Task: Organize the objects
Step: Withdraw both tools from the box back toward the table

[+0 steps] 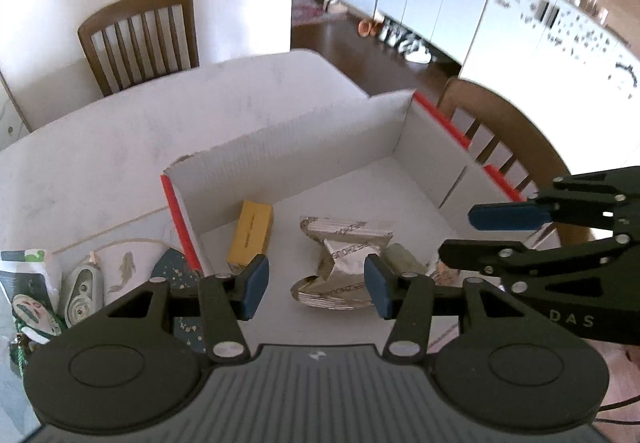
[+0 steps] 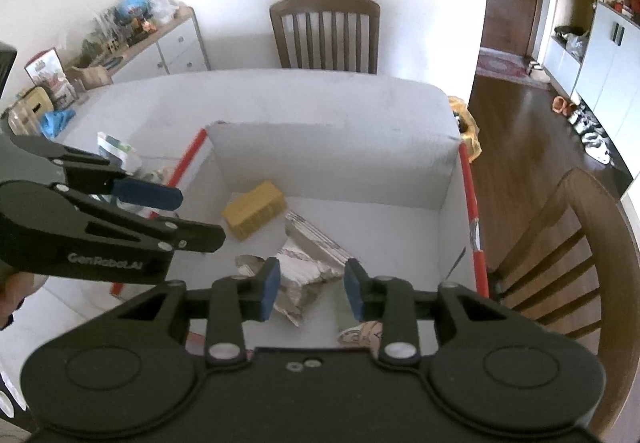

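A white cardboard box with red edges (image 1: 280, 151) (image 2: 332, 163) stands on the table. Inside it lie a yellow block (image 1: 250, 237) (image 2: 254, 209) and a crumpled silver foil packet (image 1: 340, 259) (image 2: 304, 267). My left gripper (image 1: 316, 289) is open and empty above the box's near part, over the foil packet. My right gripper (image 2: 312, 293) is open and empty, also above the foil packet. Each gripper shows in the other's view, the right one (image 1: 480, 239) from the right and the left one (image 2: 196, 215) from the left. A pale item (image 1: 404, 259) and a printed packet (image 2: 362, 335) lie near the box's front.
Left of the box on the white table (image 1: 100, 163) lie a dark speckled pouch (image 1: 172, 269), a grey oval item (image 1: 82, 293), a fish-print card (image 1: 124, 267) and green-white packets (image 1: 28, 271). Wooden chairs (image 1: 140, 35) (image 2: 568, 251) stand at the far side and right.
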`<state>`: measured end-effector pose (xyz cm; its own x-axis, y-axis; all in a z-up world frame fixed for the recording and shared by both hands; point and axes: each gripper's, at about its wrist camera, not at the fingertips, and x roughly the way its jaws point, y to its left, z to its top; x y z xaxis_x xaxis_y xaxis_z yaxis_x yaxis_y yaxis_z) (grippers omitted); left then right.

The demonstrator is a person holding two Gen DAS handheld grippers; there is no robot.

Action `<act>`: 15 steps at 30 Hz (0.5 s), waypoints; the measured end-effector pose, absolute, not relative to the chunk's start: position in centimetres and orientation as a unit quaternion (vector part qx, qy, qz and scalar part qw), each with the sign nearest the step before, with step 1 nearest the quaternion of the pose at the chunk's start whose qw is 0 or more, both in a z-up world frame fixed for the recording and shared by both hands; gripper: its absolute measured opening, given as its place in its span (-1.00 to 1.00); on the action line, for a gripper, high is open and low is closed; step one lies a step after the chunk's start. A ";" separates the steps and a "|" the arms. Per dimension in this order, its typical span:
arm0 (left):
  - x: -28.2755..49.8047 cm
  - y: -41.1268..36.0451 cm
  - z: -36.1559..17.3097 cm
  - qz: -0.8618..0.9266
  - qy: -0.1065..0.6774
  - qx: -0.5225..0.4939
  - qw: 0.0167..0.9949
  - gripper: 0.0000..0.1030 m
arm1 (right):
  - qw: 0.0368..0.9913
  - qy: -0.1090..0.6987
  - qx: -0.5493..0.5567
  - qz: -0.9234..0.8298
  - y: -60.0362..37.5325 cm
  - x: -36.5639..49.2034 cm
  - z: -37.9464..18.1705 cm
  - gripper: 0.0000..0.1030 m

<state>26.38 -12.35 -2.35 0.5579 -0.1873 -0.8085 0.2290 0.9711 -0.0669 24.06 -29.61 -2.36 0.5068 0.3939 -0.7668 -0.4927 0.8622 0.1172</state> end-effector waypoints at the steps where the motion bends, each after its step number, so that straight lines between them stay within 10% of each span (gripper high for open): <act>1: 26.0 -12.1 -2.0 -0.120 0.449 0.021 0.885 0.00 | 0.868 0.422 -0.056 0.257 -29.6 23.8 -2.0 -0.28; 15: 20.8 -6.3 0.8 -0.110 0.401 -0.009 0.909 0.23 | 0.883 0.393 -0.035 0.255 -27.0 20.4 0.1 0.23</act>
<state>20.82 -6.25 0.79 0.6543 -0.2063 -0.7275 0.1925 0.9758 -0.1036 20.41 -26.98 0.14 0.5617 0.4223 -0.7114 -0.4780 0.8675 0.1376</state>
